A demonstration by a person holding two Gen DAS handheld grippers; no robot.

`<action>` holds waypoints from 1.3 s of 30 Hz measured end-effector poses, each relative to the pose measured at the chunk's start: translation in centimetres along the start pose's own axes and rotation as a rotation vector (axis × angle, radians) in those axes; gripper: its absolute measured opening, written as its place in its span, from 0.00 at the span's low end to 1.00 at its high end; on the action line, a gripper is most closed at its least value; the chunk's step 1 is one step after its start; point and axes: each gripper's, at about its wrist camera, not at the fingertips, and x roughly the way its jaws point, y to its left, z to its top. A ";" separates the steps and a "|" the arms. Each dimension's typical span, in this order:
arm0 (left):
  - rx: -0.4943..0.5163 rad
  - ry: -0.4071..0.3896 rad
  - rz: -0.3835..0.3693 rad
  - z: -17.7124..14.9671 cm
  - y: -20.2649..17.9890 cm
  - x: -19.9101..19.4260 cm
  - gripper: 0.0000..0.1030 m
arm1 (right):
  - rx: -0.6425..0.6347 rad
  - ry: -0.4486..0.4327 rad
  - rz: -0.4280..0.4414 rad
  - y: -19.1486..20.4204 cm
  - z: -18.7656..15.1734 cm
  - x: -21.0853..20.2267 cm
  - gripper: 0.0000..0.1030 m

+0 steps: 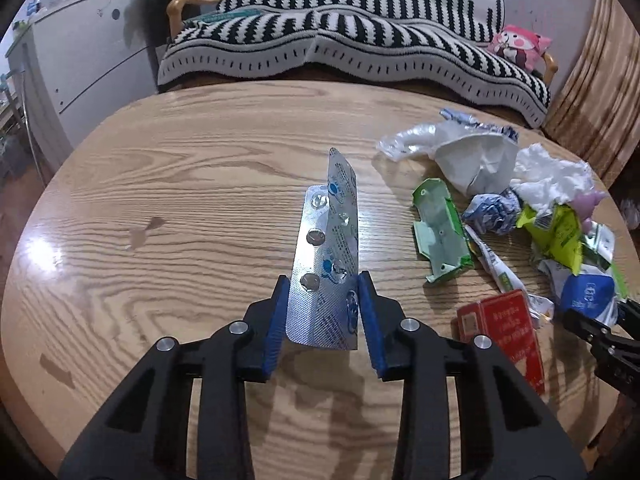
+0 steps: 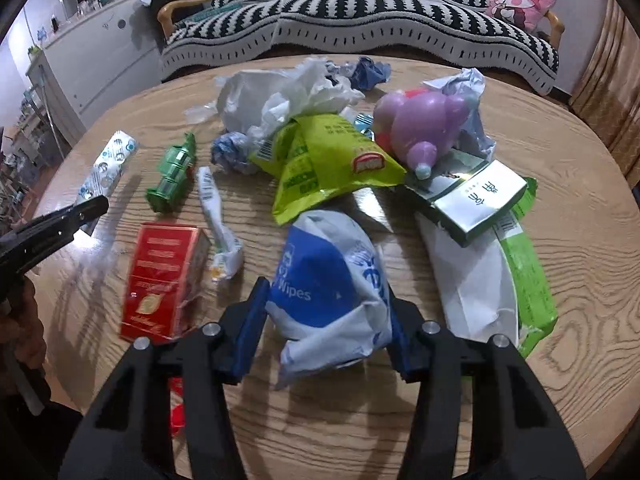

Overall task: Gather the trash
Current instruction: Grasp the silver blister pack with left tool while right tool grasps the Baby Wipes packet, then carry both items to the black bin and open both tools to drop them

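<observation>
A silver pill blister pack (image 1: 324, 248) stands bent lengthwise between the blue pads of my left gripper (image 1: 322, 278), which is shut on its lower end over the wooden table (image 1: 180, 200). In the right wrist view the same pack (image 2: 108, 168) shows at the far left, with a black left fingertip (image 2: 90, 206) over it. My right gripper (image 2: 326, 286) is shut on a blue-and-white wipes packet (image 2: 320, 264), whose sides bulge against the pads. That packet (image 1: 586, 294) and a right fingertip (image 1: 580, 322) also show at the right edge of the left wrist view.
A trash pile lies beyond the right gripper: a red box (image 2: 160, 276), a green plastic piece (image 2: 172, 176), a yellow-green bag (image 2: 320, 160), a purple toy (image 2: 424, 124), a white-green carton (image 2: 476, 200), and crumpled tissue (image 2: 288, 96). A striped sofa (image 1: 340, 40) stands behind the table.
</observation>
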 end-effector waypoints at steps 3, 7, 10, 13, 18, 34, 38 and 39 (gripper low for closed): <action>0.007 -0.032 -0.004 -0.1 -0.5 -1.8 0.33 | 0.002 -0.031 0.043 0.0 -0.2 -1.9 0.48; 0.045 -0.064 -0.041 -0.9 -3.1 -4.0 0.33 | 0.000 -0.060 0.081 -0.6 -1.3 -5.1 0.48; 0.085 -0.090 -0.086 -1.4 -6.3 -5.5 0.33 | 0.026 -0.078 0.081 -2.8 -2.8 -7.6 0.48; 0.136 -0.110 -0.135 -2.0 -9.9 -6.8 0.33 | 0.075 -0.120 0.049 -6.3 -4.6 -11.1 0.48; 0.270 -0.146 -0.272 -3.8 -18.9 -9.4 0.33 | 0.201 -0.190 -0.065 -14.3 -7.9 -16.5 0.48; 0.801 0.044 -0.811 -23.0 -53.6 -14.3 0.33 | 0.751 -0.199 -0.431 -40.6 -32.0 -28.1 0.48; 0.879 0.130 -0.831 -27.5 -59.0 -11.9 0.33 | 0.838 -0.140 -0.424 -44.8 -37.0 -27.7 0.48; 0.893 0.150 -0.833 -28.4 -60.2 -11.1 0.33 | 0.860 -0.123 -0.422 -45.7 -38.0 -27.5 0.48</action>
